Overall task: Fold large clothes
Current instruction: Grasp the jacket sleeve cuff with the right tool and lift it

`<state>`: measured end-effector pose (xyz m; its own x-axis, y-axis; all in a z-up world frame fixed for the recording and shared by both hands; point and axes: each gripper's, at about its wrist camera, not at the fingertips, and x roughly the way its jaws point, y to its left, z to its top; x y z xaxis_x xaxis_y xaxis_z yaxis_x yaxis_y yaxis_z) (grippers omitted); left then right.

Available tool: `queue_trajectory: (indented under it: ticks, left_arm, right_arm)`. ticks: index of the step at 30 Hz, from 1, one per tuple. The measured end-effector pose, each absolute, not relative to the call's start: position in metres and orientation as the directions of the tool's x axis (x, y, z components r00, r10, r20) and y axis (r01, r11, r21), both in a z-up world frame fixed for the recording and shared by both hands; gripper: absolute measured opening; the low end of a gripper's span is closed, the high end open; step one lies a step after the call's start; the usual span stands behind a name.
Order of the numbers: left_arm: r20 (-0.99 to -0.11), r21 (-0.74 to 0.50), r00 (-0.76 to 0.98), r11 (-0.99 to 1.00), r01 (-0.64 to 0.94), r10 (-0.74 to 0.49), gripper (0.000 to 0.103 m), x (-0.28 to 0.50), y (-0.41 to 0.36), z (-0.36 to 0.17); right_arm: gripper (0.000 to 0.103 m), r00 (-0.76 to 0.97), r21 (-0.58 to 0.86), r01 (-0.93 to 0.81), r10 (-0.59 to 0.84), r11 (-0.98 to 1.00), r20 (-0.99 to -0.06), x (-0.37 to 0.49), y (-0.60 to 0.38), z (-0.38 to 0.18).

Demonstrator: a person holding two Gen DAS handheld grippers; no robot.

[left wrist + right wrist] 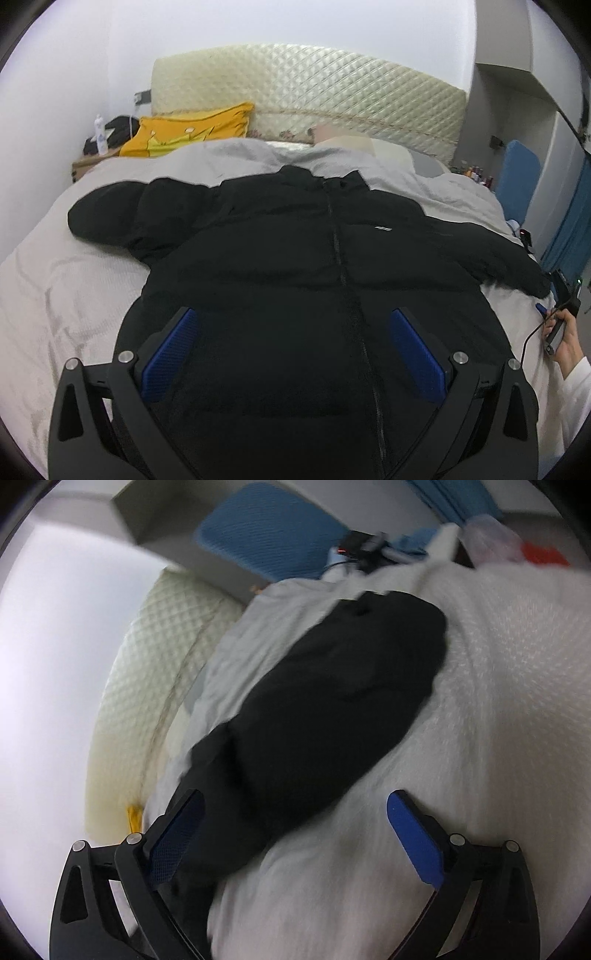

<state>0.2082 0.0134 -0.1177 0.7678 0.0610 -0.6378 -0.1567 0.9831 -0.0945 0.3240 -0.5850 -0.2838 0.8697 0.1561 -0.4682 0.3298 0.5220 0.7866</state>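
Directly beneath the left tongs (291, 328), whose blue pads are held wide apart with nothing between them, the lower body of a black padded jacket (295, 240) is seen, front side up and spread flat on the bed (55, 280). The jacket's zip (338, 251) runs straight ahead of these tongs, slightly to the right of their midline, so the long axis of the garment is judged to lie along the line of the fingers, hem nearest and collar farthest. One sleeve (107, 218) is stretched out ahead and to the left, the other (491, 254) ahead and to the right, where the hand (561, 339) carrying the second tool is seen at the edge of the bed. In the right wrist view, which is blurred, the right tongs (295, 812) are likewise spread open and empty. A sleeve of the jacket (317, 723) lies lengthwise ahead of them, its near part passing by the left finger and its cuff end pointing away and to the right. The right tongs are therefore judged nearer to that sleeve, the left tongs nearer to the hem. Beyond the collar, a grey quilt (236, 155), a yellow pillow (192, 131) and a padded headboard (332, 88) are seen.
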Motion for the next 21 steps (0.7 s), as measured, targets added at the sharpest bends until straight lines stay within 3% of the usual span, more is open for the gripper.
queue_trajectory:
  ticks: [4, 9, 11, 17, 21]
  left_arm:
    - [-0.648, -0.089, 0.755, 0.976, -0.201, 0.096, 0.103, 0.222, 0.02, -0.127]
    - [-0.635, -0.066, 0.758, 0.966, -0.249, 0.152, 0.103, 0.235, 0.027, -0.134]
    - [-0.636, -0.04, 0.751, 0.964, -0.264, 0.179, 0.103, 0.24, 0.03, -0.138]
    - [-0.666, -0.042, 0.722, 0.956, -0.291, 0.19, 0.103, 0.254, 0.039, -0.149]
    - [-0.678, -0.02, 0.707, 0.957, -0.29, 0.2, 0.103, 0.26, 0.042, -0.154]
  right_arm:
    - [0.099, 0.914, 0.809, 0.32, 0.063, 0.494, -0.401, 0.337, -0.609, -0.284]
    - [0.072, 0.924, 0.786, 0.329, -0.006, 0.524, -0.383, 0.365, -0.635, -0.287]
    - [0.053, 0.919, 0.767, 0.345, -0.028, 0.541, -0.393, 0.375, -0.641, -0.289]
    - [0.021, 0.907, 0.708, 0.357, -0.044, 0.609, -0.42, 0.39, -0.643, -0.285]
    - [0.012, 0.902, 0.665, 0.373, -0.084, 0.647, -0.424, 0.391, -0.64, -0.27]
